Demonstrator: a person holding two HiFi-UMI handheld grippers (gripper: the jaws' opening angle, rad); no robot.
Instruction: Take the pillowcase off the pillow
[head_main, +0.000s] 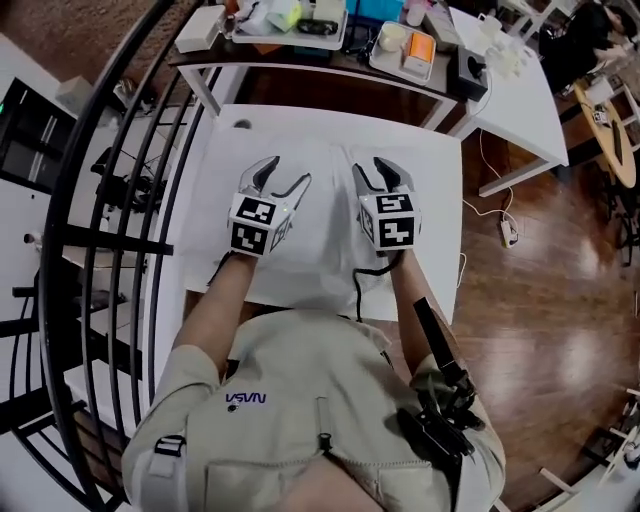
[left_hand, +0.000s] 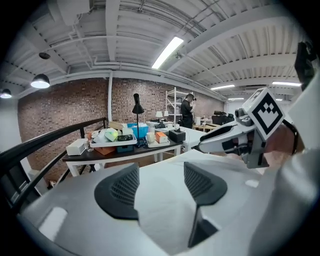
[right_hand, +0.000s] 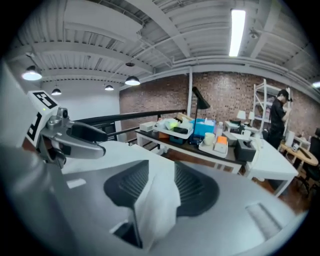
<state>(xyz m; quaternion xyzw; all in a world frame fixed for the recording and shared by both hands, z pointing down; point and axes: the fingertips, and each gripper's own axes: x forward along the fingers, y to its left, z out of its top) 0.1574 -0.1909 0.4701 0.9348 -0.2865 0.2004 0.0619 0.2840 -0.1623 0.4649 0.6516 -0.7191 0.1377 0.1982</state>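
Observation:
A white pillowcase (head_main: 322, 245) lies spread flat on the white table (head_main: 442, 165) in the head view; I cannot tell the pillow apart from it. My left gripper (head_main: 285, 178) hovers over its left half and my right gripper (head_main: 380, 166) over its right half, side by side. In the left gripper view the jaws (left_hand: 162, 176) stand wide apart with smooth white cloth (left_hand: 165, 200) filling the gap, and the pads do not press on it. In the right gripper view a raised fold of cloth (right_hand: 157, 197) stands loosely between the open gripper (right_hand: 159, 181).
Behind the white table stands a dark table (head_main: 335, 55) crowded with trays, boxes and cups. Another white table (head_main: 515, 95) is at the back right. A black railing (head_main: 105, 210) curves along the left. A black cable (head_main: 357, 290) trails near the table's front edge.

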